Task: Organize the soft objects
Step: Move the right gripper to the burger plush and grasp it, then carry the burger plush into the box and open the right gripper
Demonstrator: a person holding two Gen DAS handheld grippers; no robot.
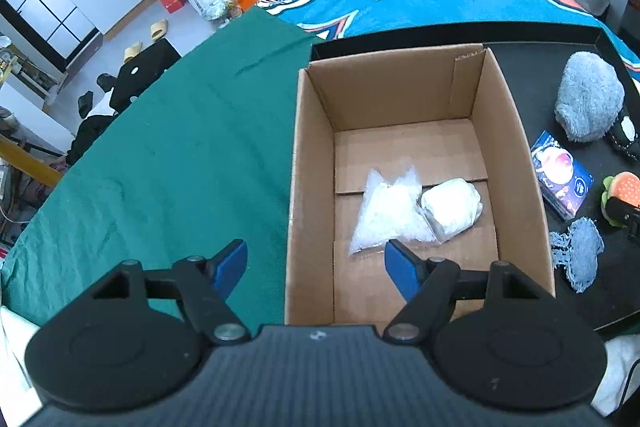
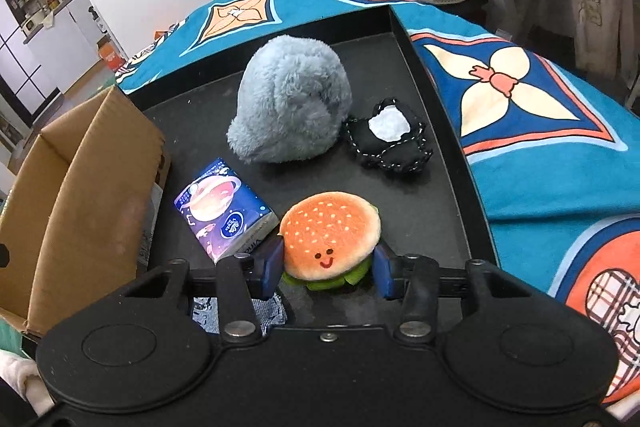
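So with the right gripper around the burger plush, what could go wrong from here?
1. The right gripper straddles only the near, lower edge of the burger plush; such a shallow hold could slip when lifted.
2. The tissue pack lies close beside the left finger and may get nudged.
3. The cardboard box wall stands tall beside the black tray; a low carry could snag on it.

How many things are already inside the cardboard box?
2: a clear plastic bag and a white wrapped bundle, touching, on the cardboard box floor. Its near corners are hidden.
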